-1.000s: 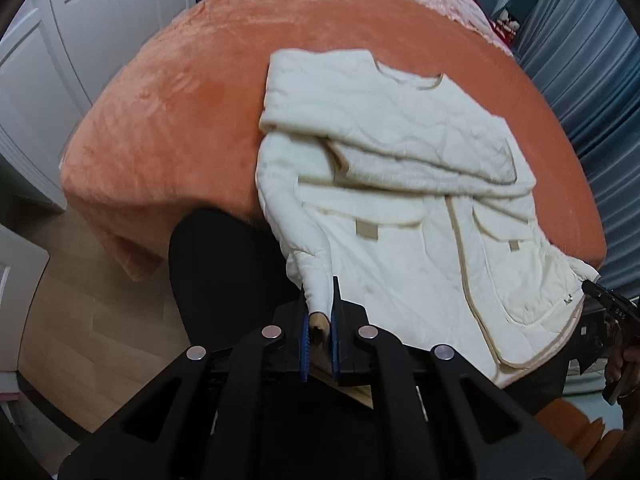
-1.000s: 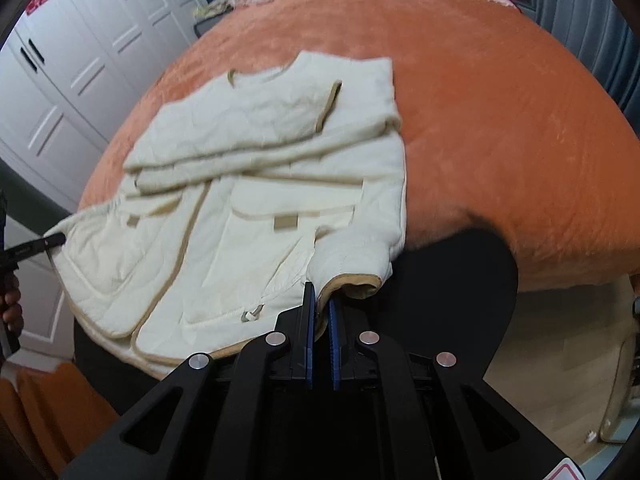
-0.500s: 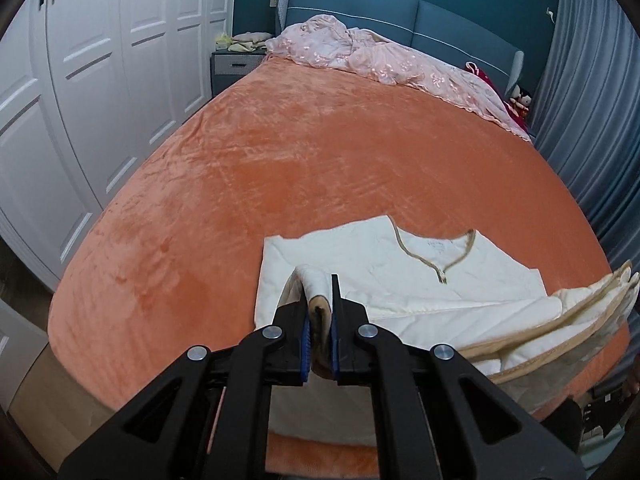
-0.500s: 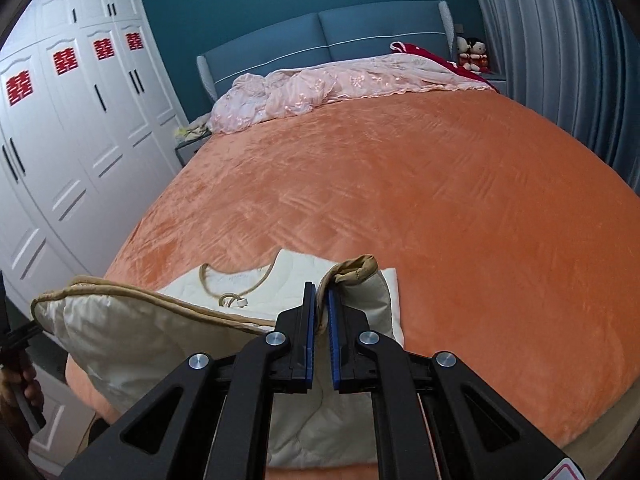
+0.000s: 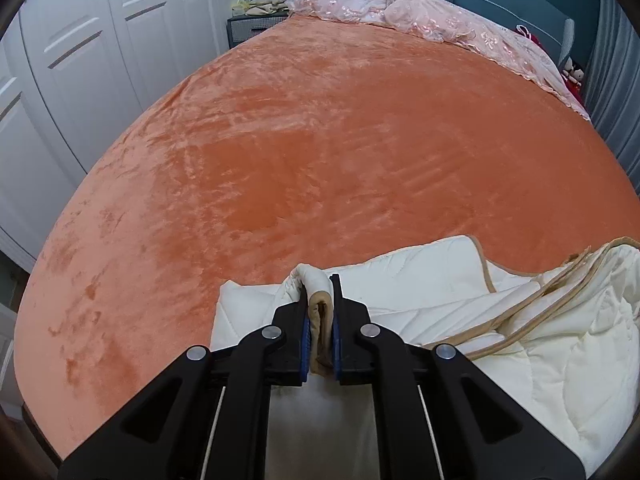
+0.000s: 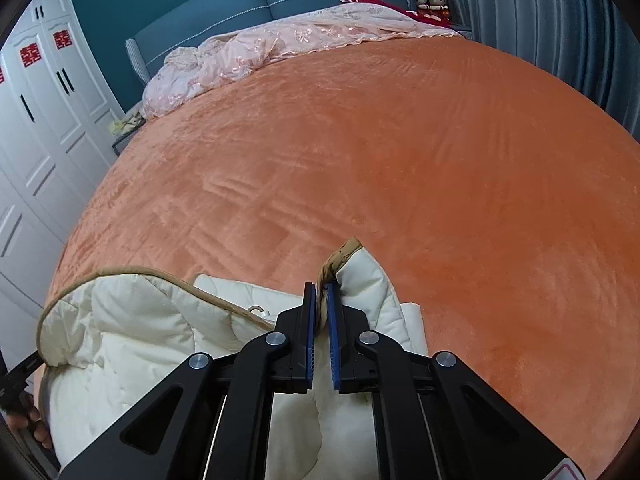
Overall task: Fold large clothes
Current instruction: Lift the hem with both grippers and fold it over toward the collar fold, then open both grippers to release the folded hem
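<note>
Quilted cream jacket (image 5: pixel 420 292), tan-piped, on plush orange blanket (image 5: pixel 320 140).

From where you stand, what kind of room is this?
A bedroom, most likely: a wide bed under an orange blanket, a blue padded headboard behind a rumpled pink cover, and white wardrobe doors along one wall.

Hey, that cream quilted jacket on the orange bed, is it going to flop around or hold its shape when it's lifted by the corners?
Probably floppy: the cream jacket sags and bunches between the left gripper and the right gripper. Its puffy quilting suggests it is light for its bulk. The folded trim pinched in each gripper looks thick, so slipping seems unlikely.
</note>
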`<act>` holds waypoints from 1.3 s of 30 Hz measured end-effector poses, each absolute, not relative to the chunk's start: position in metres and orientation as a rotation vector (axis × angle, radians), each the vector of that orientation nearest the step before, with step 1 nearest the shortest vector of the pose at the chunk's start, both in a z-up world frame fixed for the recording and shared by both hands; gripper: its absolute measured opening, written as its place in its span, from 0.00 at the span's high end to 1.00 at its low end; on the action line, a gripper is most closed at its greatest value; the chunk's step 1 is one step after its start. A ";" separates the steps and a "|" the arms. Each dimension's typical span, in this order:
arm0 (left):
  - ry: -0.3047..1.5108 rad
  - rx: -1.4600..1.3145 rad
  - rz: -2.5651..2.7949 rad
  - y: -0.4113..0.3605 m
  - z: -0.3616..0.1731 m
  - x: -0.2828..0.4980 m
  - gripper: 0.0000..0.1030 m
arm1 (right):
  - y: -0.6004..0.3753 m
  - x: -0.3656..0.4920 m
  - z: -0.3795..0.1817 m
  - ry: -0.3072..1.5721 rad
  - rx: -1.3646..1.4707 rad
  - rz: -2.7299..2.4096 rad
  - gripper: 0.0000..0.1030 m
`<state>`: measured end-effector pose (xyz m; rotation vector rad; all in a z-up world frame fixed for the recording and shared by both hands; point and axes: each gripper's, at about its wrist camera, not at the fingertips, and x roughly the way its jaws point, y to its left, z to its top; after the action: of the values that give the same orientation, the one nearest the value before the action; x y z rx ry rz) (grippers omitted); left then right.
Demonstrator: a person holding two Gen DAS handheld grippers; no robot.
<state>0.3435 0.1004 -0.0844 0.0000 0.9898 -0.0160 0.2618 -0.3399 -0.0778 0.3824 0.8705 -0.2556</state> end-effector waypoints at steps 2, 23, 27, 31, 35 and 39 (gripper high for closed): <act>0.995 0.007 -0.011 0.098 -0.095 0.349 0.91 | -0.342 0.270 -0.093 0.890 0.387 -0.267 0.95; 0.879 -0.031 -0.007 0.095 -0.139 0.349 0.90 | -0.338 0.277 -0.150 0.854 0.399 -0.289 0.94; 0.869 -0.030 -0.003 0.095 -0.141 0.348 0.90 | -0.338 0.276 -0.151 0.845 0.403 -0.289 0.94; 0.871 -0.029 -0.003 0.095 -0.141 0.348 0.90 | -0.340 0.274 -0.149 0.844 0.419 -0.285 0.94; 0.920 -0.017 -0.019 0.097 -0.129 0.350 0.87 | -0.347 0.278 -0.137 0.896 0.432 -0.260 0.91; 0.890 -0.030 -0.019 0.122 -0.087 0.327 0.47 | -0.365 0.246 -0.085 0.782 0.451 -0.288 0.68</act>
<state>0.3273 0.1223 -0.0870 -0.0304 0.8904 -0.0194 0.2457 -0.3646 -0.0847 0.4509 0.7820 -0.2878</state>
